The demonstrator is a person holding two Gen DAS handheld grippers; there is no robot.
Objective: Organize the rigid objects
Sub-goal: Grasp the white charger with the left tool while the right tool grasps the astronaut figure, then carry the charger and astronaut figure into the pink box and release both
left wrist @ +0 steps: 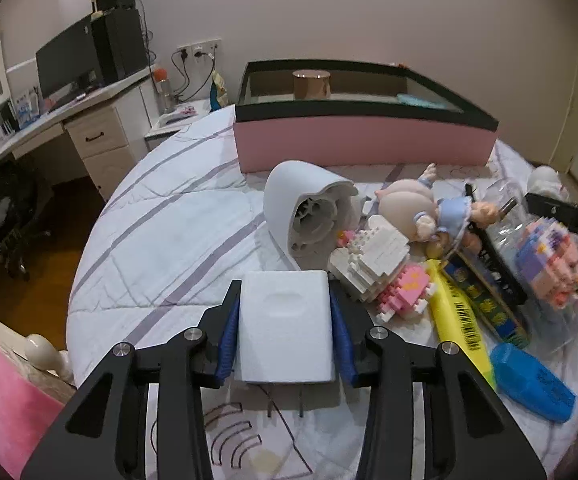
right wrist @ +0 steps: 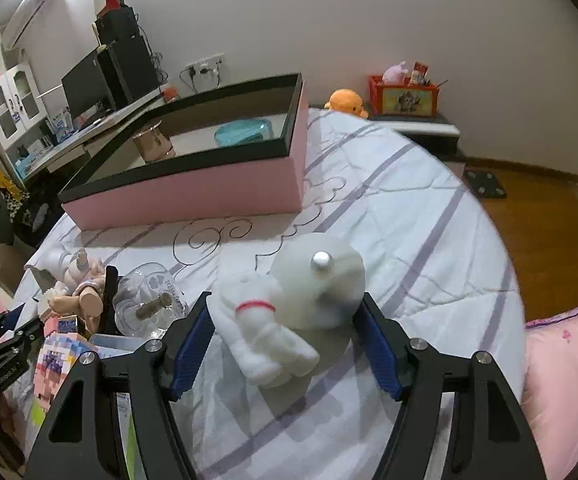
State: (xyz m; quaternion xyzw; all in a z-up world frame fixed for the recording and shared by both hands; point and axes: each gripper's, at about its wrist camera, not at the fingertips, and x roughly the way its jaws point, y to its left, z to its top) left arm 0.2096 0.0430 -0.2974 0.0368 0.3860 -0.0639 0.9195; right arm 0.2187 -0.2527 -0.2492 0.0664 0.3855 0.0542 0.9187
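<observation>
In the left wrist view my left gripper is shut on a white plug-in charger; both blue pads press its sides and its prongs point back toward me just above the striped quilt. In the right wrist view my right gripper is open, straddling a white toy: a fuzzy red-collared dog against a round dome with a silver knob. Quilt shows between the left pad and the toy. A pink box with a black rim stands beyond, holding a copper-coloured can and a teal item.
Right of the charger lies a heap: white hooded casing, white-and-pink brick model, doll, yellow marker, blue marker, pixel brick figure. A glass bottle lies left of the toy. The bed drops to wooden floor.
</observation>
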